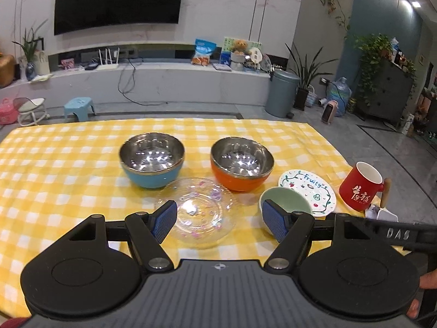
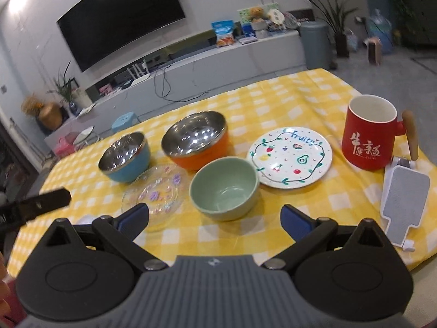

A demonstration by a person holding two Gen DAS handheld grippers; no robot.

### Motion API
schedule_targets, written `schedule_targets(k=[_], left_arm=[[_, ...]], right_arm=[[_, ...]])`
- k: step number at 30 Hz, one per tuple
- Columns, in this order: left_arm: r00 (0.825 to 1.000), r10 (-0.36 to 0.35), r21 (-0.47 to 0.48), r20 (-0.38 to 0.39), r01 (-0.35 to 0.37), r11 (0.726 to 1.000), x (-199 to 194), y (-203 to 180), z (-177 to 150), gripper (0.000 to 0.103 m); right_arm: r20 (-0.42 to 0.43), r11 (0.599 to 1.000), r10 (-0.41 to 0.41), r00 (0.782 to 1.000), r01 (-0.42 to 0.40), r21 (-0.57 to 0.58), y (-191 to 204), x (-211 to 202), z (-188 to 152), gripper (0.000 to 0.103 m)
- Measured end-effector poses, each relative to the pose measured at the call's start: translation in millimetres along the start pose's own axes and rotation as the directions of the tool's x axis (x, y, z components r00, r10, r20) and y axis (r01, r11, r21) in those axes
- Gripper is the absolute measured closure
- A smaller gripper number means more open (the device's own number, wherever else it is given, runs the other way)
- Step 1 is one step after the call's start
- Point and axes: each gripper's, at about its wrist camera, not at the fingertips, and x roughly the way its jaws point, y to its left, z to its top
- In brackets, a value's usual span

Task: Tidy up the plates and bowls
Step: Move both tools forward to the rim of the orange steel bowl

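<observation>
On the yellow checked tablecloth (image 1: 68,164) (image 2: 273,95) stand a blue steel-lined bowl (image 1: 152,161) (image 2: 124,157) and an orange steel-lined bowl (image 1: 241,168) (image 2: 195,139). In front of them lies a clear glass plate (image 1: 202,213) (image 2: 157,191), then a green bowl (image 1: 285,202) (image 2: 224,187) and a white fruit-pattern plate (image 1: 311,191) (image 2: 291,157). My left gripper (image 1: 221,220) hovers open over the near edge of the glass plate. Just short of the green bowl, my right gripper (image 2: 214,217) is open and holds nothing.
A red mug with a wooden handle (image 1: 362,187) (image 2: 368,136) stands at the right, with a white flat gadget (image 2: 404,205) beside it near the table's edge. Beyond the table are a stool (image 1: 79,108), a bin (image 1: 281,93) and a TV bench.
</observation>
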Motion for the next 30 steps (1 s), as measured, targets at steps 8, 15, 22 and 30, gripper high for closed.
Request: schedule_targets(k=[8, 15, 22, 30], left_arm=[[0.999, -0.035, -0.016, -0.028, 0.035, 0.999, 34, -6, 23, 0.019], [0.996, -0.072, -0.053, -0.045, 0.070, 0.996, 66, -9, 36, 0.019], [0.985, -0.170, -0.125, 0.039, 0.174, 0.977, 89, -1, 22, 0.022], [0.953, -0.240, -0.091, -0.183, 0.227, 0.970, 147, -12, -2, 0.045]], right_arm=[[0.128, 0.996, 0.036, 0.991, -0.047, 0.082, -7, 1, 50, 0.003], [0.101, 0.999, 0.028, 0.995, -0.031, 0.028, -16, 31, 81, 0.008], [0.015, 0.997, 0.082, 0.997, -0.082, -0.002, -32, 63, 47, 0.019], [-0.060, 0.998, 0.041, 0.997, -0.038, 0.049, -44, 87, 37, 0.052]])
